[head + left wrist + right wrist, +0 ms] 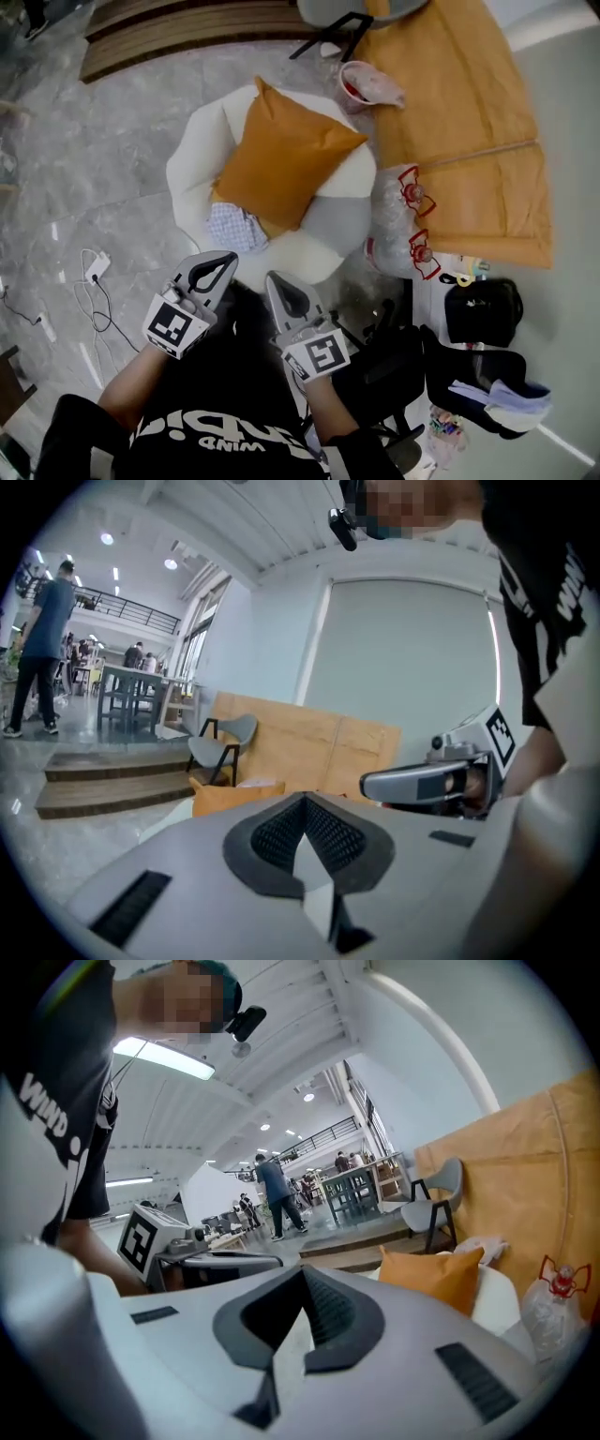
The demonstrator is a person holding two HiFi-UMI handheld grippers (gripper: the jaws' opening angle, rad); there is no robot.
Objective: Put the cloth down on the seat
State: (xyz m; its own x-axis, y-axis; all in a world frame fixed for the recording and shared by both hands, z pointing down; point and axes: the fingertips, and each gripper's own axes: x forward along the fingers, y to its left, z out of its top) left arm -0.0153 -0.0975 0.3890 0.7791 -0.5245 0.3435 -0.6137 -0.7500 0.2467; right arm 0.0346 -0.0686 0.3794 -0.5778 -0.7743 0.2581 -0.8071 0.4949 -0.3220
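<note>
A blue-and-white checked cloth (234,228) lies crumpled on the white round seat (202,141), at its front left, tucked against an orange cushion (281,155). My left gripper (212,272) and right gripper (285,292) hover side by side just in front of the seat, close to my body, both shut and empty. The cloth sits a short way beyond the left gripper's tip. In the left gripper view the shut jaws (305,844) point over the cushion (234,797). The right gripper view shows its shut jaws (300,1321) and the cushion (436,1274).
A large orange board (469,112) lies right of the seat, with a clear bag of red-capped bottles (412,220) beside it. A red bowl with a pink rag (366,84) sits behind. Black bags (478,314) stand at right; a charger and cables (94,281) lie at left.
</note>
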